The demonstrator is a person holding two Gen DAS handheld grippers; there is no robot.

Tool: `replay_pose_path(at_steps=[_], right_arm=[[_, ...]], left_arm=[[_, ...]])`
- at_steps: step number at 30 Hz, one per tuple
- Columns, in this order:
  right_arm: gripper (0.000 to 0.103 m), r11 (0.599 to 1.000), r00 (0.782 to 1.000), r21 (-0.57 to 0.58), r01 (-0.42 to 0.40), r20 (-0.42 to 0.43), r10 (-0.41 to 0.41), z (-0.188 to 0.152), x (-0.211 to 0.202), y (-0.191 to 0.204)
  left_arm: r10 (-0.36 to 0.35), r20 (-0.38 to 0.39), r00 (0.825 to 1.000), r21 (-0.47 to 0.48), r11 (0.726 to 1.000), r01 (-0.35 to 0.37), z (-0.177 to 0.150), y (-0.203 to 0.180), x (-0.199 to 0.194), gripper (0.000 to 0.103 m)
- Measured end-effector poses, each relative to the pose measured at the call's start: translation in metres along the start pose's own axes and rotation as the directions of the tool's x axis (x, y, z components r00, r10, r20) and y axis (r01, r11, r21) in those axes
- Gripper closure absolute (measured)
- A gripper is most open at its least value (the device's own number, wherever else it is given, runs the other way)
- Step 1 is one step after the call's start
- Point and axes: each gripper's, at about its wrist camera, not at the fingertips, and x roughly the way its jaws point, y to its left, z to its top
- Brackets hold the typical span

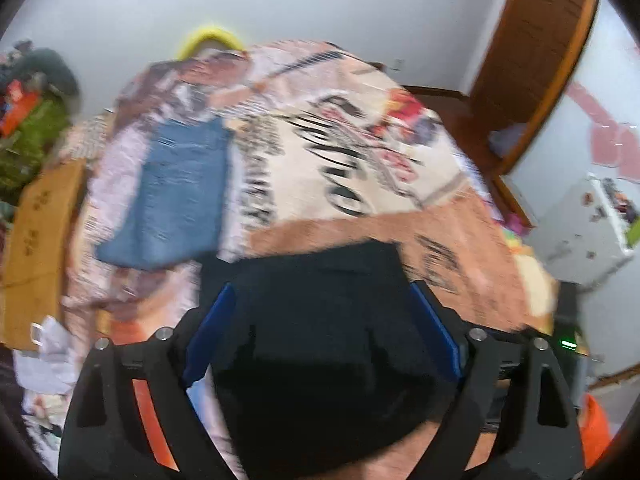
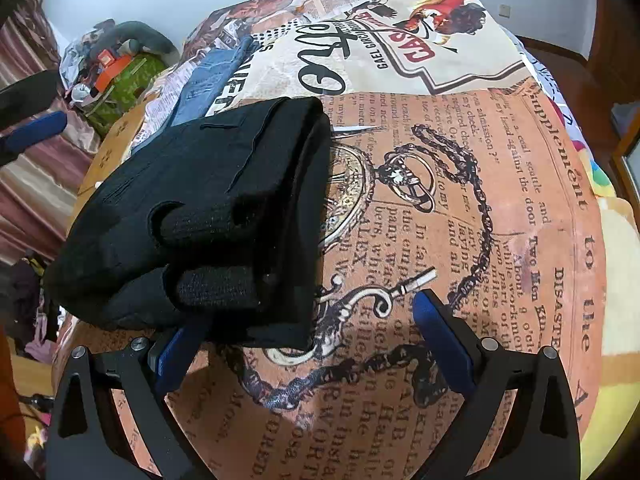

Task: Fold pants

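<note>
The black pants (image 2: pixel 208 208) lie folded into a thick bundle on the printed bedspread (image 2: pixel 500 184). In the left wrist view the same bundle (image 1: pixel 320 320) fills the space between the wide-apart blue pads of my left gripper (image 1: pixel 322 292), which is open; this view is blurred. My right gripper (image 2: pixel 304 312) is open at the bundle's near right corner. Its left finger (image 2: pixel 176 356) sits under the bundle's edge and its right finger (image 2: pixel 440 336) is over bare bedspread. The left gripper's blue tip (image 2: pixel 36 132) shows at the far left.
A folded pair of blue jeans (image 1: pixel 172 196) lies on the bed beyond the black bundle, also in the right wrist view (image 2: pixel 204 80). A cardboard box (image 1: pixel 36 248) and a cluttered pile (image 2: pixel 116 76) stand left of the bed. A wooden door (image 1: pixel 536 60) and a white cabinet (image 1: pixel 588 232) are to the right.
</note>
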Motion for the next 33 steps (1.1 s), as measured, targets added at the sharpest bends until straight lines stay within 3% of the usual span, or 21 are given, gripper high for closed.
replay_pose_path(at_steps=[4,9,13,18,20,22,27,33], right_arm=[[0.005,1.0,1.0,0.008,-0.001,0.003,0.001,-0.005,-0.004,-0.002],[0.005,1.0,1.0,0.015,0.015,0.017,-0.015,-0.01,-0.013,-0.005],[0.005,0.999,0.999,0.038,0.025,0.031,-0.027,-0.015,-0.019,-0.011],[0.005,0.997,0.999,0.065,0.039,0.028,-0.041,-0.019,-0.022,-0.018],[0.005,0.996,0.998,0.072,0.052,0.033,-0.055,-0.02,-0.024,-0.02],[0.005,0.995,0.997,0.077,0.062,0.038,-0.065,-0.02,-0.025,-0.021],[0.005,0.994,0.996,0.076,0.078,0.043,-0.081,-0.019,-0.028,-0.023],[0.005,0.994,0.995,0.082,0.067,0.062,-0.072,-0.023,-0.036,-0.019]], left_arm=[[0.161,0.014,0.987,0.03,0.987,-0.161,0.017,0.034,0.019,0.008],[0.241,-0.058,0.969,0.047,0.97,-0.239,0.032,0.071,0.064,0.008],[0.219,-0.165,0.962,0.038,0.976,-0.216,0.038,0.086,0.112,0.008],[0.24,-0.266,0.934,0.091,0.97,-0.223,0.035,0.079,0.172,0.008],[0.231,-0.32,0.919,0.126,0.971,-0.201,0.03,0.075,0.193,0.008],[0.181,-0.385,0.905,0.151,0.98,-0.132,0.022,0.07,0.212,0.008],[0.091,-0.429,0.899,0.091,0.994,-0.058,0.01,0.083,0.213,0.006],[0.114,-0.393,0.912,0.08,0.993,-0.09,-0.02,0.093,0.181,0.006]])
